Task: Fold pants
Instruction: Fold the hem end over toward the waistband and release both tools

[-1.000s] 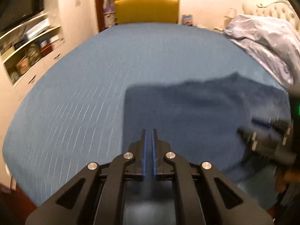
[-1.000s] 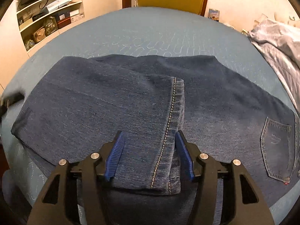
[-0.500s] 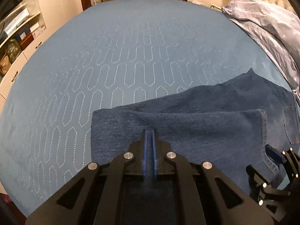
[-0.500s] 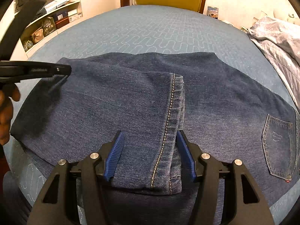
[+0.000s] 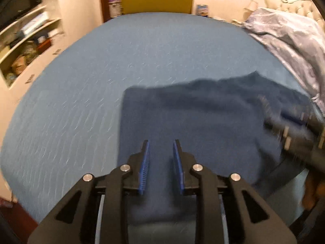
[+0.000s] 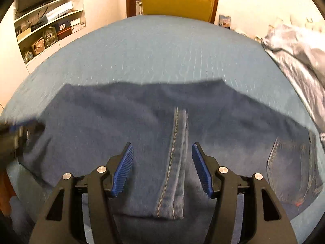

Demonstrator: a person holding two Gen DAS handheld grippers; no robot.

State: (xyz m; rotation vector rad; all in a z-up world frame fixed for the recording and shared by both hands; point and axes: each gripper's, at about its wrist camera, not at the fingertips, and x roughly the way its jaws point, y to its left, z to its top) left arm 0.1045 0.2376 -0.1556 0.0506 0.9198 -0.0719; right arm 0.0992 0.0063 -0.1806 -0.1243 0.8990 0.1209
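Home bedroom: quilted blue bed (image 6: 162, 57), rumpled duvet (image 5: 288, 40), cluttered shelves (image 6: 48, 26).

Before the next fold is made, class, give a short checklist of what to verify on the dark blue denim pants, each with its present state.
1. Left gripper released: ok, jaws apart, nothing clamped.
2. Right gripper released: ok, jaws wide open.
3. Dark blue denim pants lie flat on the blue quilted bedspread: ok.
4. Stitched hem lies between the right jaws: ok.
5. Folded edges line up: cannot tell, blurred.
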